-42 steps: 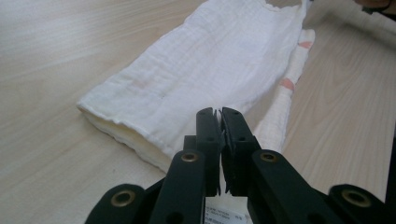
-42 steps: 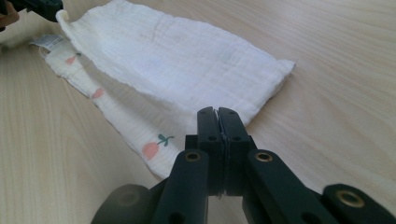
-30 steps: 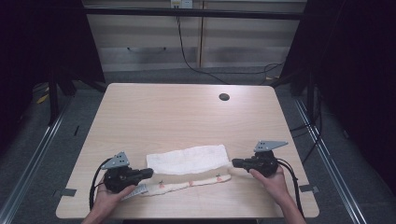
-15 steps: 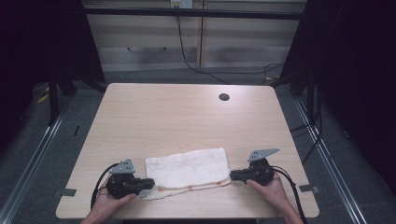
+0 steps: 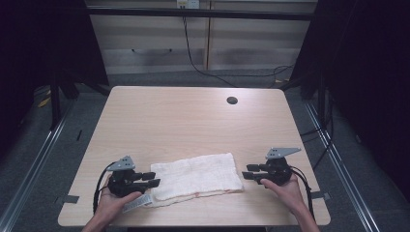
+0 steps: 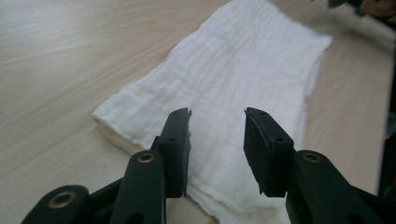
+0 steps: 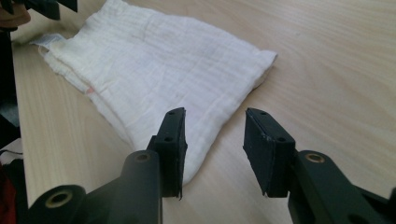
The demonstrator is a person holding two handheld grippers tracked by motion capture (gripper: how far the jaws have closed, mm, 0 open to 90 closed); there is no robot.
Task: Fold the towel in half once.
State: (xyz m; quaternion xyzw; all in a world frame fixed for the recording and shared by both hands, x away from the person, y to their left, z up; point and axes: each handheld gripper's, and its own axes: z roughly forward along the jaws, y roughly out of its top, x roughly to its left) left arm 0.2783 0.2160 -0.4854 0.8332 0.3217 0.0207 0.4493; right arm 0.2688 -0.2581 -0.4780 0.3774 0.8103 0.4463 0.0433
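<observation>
I see the folded white muslin cloth [image 5: 196, 177] lying flat near the front edge of the light wooden tabletop [image 5: 193, 121], left gripper [image 5: 153, 179] and right gripper [image 5: 244, 172] both just opened, released at its ends; soft, limp, light, it is best pinched at corners.

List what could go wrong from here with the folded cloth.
The folded cloth lies close to the table front edge; a nudge could push it off. The left hand-held gripper, jaws just opened, hovers over its end and might snag a layer. The fold's edges sit uneven, so the next fold may skew.
</observation>
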